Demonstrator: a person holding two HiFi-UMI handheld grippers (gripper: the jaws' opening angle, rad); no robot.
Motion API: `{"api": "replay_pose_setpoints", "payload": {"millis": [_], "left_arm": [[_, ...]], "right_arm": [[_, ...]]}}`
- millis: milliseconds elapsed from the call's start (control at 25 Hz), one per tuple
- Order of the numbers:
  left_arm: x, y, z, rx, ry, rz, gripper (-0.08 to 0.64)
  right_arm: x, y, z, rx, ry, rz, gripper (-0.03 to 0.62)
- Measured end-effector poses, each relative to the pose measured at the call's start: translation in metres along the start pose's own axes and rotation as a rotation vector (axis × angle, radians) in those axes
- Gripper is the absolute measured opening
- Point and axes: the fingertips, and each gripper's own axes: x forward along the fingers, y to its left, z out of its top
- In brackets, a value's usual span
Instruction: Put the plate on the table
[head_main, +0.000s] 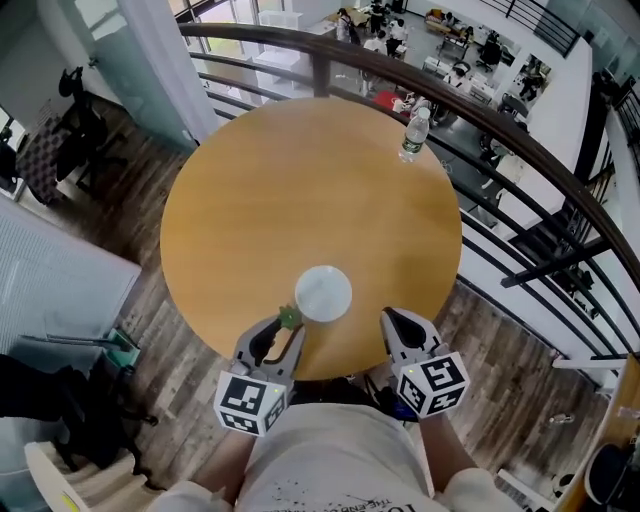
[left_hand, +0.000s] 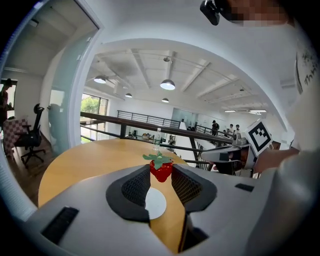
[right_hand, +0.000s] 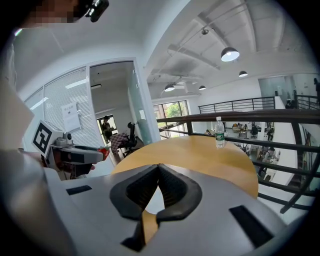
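Resting near the table's front edge, the plate seems already placed. Left gripper pinches a strawberry; right gripper is closed, empty. Next likely: lower the strawberry onto it.

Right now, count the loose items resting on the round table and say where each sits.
2. The white plate lies by the near edge; the water bottle stands at the far right edge. The strawberry is gripped, not on the table.
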Motion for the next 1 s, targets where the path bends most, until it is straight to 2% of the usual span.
{"api": "replay_pose_setpoints", "payload": {"millis": [280,440,560,1000], "left_arm": [[0.024,0.02,-0.015,0.009,0.073,-0.043,0.147],[0.042,0.025,-0.024,0.075,0.106,-0.059,0.147],[0.055,0.027,-0.031,0.091,0.129,-0.077,0.147],[0.111,0.044,-0.082,0.121,0.253,-0.106,0.147]], "right_arm": [[0.02,-0.012,-0.008,0.026,0.026,-0.05,0.02],[0.029,-0.02,-0.015,0.034,0.037,-0.065,0.02],[0.036,-0.025,-0.022,0.04,0.046,-0.072,0.02],[0.064,-0.046,-0.052,0.085,0.087,-0.095,0.02]]}}
